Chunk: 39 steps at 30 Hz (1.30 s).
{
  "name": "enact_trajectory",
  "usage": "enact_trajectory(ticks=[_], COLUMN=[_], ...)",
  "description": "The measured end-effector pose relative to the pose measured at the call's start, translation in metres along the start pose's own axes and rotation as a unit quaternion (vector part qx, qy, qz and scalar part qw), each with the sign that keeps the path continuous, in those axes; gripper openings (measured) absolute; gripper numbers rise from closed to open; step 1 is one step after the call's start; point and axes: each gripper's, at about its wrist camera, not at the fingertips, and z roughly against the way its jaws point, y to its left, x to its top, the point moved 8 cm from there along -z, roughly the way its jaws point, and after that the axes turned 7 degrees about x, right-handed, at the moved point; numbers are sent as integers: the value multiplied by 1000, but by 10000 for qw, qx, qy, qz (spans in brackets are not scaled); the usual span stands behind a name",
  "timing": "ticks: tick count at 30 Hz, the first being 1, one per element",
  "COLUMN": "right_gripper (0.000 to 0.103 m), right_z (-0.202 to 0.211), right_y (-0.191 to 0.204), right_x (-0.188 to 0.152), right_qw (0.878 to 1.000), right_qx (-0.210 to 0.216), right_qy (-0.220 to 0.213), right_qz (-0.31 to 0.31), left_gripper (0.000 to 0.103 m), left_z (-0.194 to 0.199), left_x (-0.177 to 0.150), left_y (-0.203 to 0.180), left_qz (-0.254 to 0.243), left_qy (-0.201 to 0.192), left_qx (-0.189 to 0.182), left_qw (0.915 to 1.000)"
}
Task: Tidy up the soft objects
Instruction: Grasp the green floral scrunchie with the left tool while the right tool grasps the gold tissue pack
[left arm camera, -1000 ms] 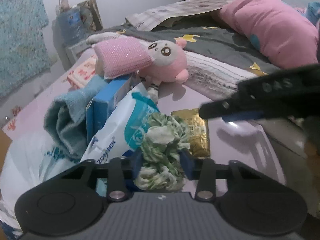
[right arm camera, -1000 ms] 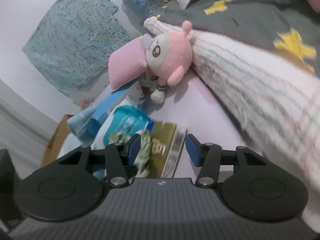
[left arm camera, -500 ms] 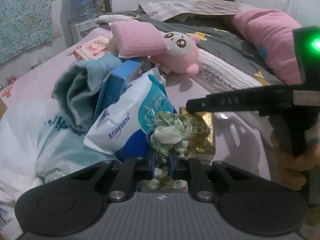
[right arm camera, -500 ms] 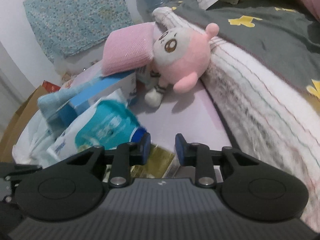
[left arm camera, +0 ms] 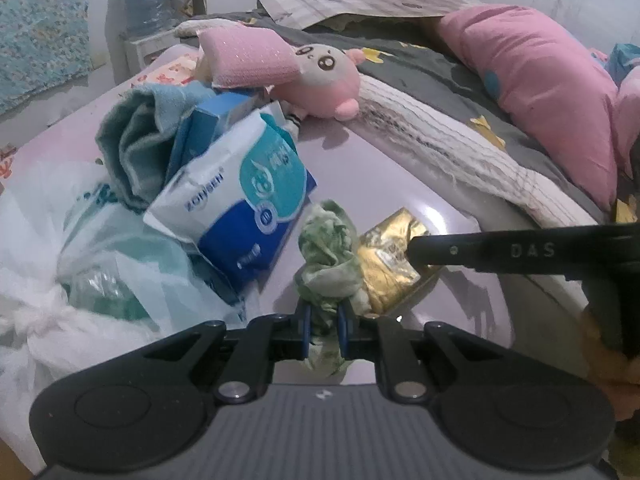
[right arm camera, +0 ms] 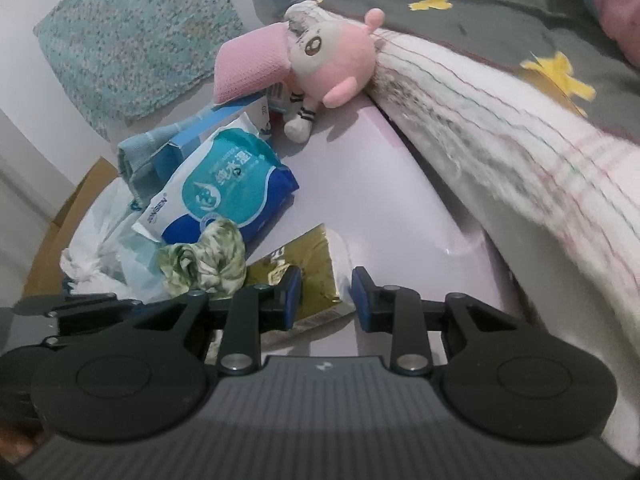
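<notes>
Green-and-white crumpled fabric scrunchie (left arm camera: 326,240) is sitting pinched between the pads of the left gripper (left arm camera: 322,328), which a second ago was standing wide around it. Its loose end is bunching up ahead of the fingertips. The right gripper (right arm camera: 325,296), also wide then, is now closing its jaws on the edge of a flat gold foil packet (right arm camera: 312,264), which is tilting up off the lilac bed sheet (left arm camera: 360,168) just right of the scrunchie. Left of the left jaws, a white-and-blue soft pack of wet wipes (left arm camera: 248,200) is leaning on a blue carton (left arm camera: 216,120) and a teal towel (left arm camera: 132,136), with a white plastic bag (left arm camera: 60,260) crowding in beside them. Far ahead, a pink plush doll (left arm camera: 320,80) is lying against a striped white blanket (right arm camera: 500,140).
</notes>
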Motion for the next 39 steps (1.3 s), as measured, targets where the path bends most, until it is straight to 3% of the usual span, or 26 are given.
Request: enact_trajectory(ticks=[8, 13, 16, 19, 26, 36, 39], right_gripper=[29, 31, 34, 46, 46, 46, 46], right_z=[44, 51, 47, 44, 22, 27, 36], right_y=[-18, -15, -9, -3, -5, 12, 15], right_x=[-6, -22, -23, -13, 15, -42, -47], right_qw=[9929, 9886, 9911, 9942, 9969, 9906, 9928], right_qx=[395, 660, 555, 438, 173, 961, 890], right_qy=[-538, -426, -397, -410, -484, 239, 267], right_qz=[-985, -1287, -1145, -889, -588, -944, -753], left_gripper=[14, 14, 14, 14, 14, 15, 15], left_z=[7, 9, 10, 10, 5, -1, -1], left_x=[-18, -25, -28, -30, -32, -29, -28], left_y=[-14, -26, -27, -22, -15, -10, -9], left_qz=[-69, -140, -152, -93, 101, 219, 220], left_qy=[118, 151, 149, 163, 213, 202, 200], left_qx=[-210, -359, -374, -344, -291, -257, -239], left_qw=[9997, 9991, 9991, 9992, 9993, 9992, 9993])
